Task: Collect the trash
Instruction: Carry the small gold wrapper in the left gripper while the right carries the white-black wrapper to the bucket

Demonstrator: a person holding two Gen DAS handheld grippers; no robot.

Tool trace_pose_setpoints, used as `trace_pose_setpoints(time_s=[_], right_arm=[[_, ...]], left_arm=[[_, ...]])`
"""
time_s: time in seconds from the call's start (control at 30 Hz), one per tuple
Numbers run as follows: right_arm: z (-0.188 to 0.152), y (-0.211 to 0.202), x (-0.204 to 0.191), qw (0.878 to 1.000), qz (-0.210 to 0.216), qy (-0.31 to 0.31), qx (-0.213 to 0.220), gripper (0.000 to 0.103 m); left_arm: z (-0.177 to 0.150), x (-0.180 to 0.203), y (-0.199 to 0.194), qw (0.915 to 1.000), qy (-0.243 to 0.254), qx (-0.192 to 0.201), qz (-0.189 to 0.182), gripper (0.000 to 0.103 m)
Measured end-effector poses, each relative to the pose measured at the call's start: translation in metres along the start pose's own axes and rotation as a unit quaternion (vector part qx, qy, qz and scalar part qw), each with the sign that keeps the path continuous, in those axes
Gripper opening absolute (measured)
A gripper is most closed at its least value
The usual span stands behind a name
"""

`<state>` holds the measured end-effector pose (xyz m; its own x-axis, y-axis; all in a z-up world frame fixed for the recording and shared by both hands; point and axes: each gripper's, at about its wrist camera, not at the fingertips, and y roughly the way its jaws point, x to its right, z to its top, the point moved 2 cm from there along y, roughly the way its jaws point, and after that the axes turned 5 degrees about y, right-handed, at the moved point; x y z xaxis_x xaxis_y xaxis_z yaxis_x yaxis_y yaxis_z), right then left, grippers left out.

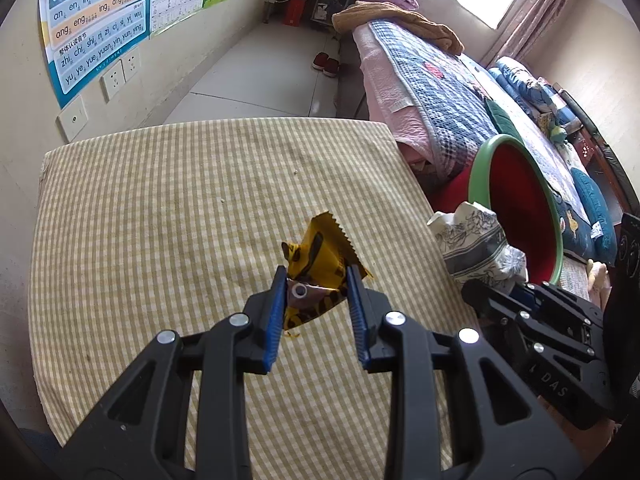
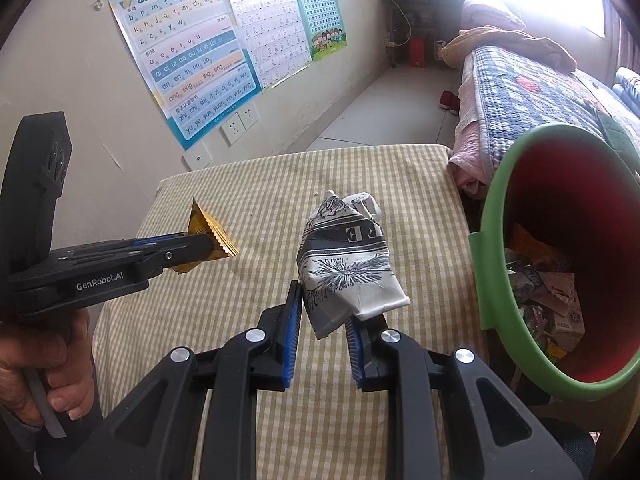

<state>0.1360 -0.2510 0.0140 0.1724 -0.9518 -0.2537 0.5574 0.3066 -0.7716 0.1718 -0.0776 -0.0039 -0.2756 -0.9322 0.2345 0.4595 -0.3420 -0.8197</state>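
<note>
A yellow snack wrapper [image 1: 316, 268] is clamped in the left gripper [image 1: 316, 280] and a crumpled printed wrapper [image 2: 348, 264] in the right gripper [image 2: 326, 300], both lifted over the table [image 1: 160, 208]. Only crumbs are seen on the cloth. The partly filled trash bin [image 2: 496, 216] waits past the table edge at 3 o'clock, with an open path.

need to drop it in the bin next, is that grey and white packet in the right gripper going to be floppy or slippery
The grey and white packet looks crumpled and empty, so probably light and floppy. Its creases suggest it folds easily. The right gripper pinches only its lower end, and the film looks glossy, so it may slip or cling on release over the bin.
</note>
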Motion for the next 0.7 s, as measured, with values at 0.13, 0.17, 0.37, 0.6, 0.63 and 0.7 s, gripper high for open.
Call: trace_pose_setpoints(time_s=[0.13, 0.17, 0.37, 0.6, 0.63, 0.7], right_arm=[[-0.004, -0.016, 0.014, 1.000, -0.007, 0.008, 0.010, 0.021], [-0.004, -0.019, 0.018, 1.000, -0.009, 0.010, 0.012, 0.021], [-0.004, -0.033, 0.036, 0.999, -0.015, 0.023, 0.024, 0.021], [0.003, -0.050, 0.055, 0.998, -0.020, 0.040, 0.046, 0.021], [0.004, -0.053, 0.060, 0.998, -0.021, 0.043, 0.049, 0.021], [0.007, -0.057, 0.068, 0.997, -0.025, 0.048, 0.055, 0.021]], left_arm=[[-0.002, 0.019, -0.007, 0.9999, 0.011, 0.005, -0.003, 0.028], [-0.002, 0.023, -0.008, 0.9999, 0.014, 0.006, -0.004, 0.028], [0.005, 0.049, -0.012, 0.9993, 0.036, 0.010, -0.007, 0.028], [0.018, 0.076, -0.014, 0.9978, 0.062, 0.016, -0.013, 0.028], [0.020, 0.080, -0.014, 0.9976, 0.065, 0.017, -0.014, 0.028], [0.024, 0.086, -0.012, 0.9972, 0.071, 0.018, -0.016, 0.028]])
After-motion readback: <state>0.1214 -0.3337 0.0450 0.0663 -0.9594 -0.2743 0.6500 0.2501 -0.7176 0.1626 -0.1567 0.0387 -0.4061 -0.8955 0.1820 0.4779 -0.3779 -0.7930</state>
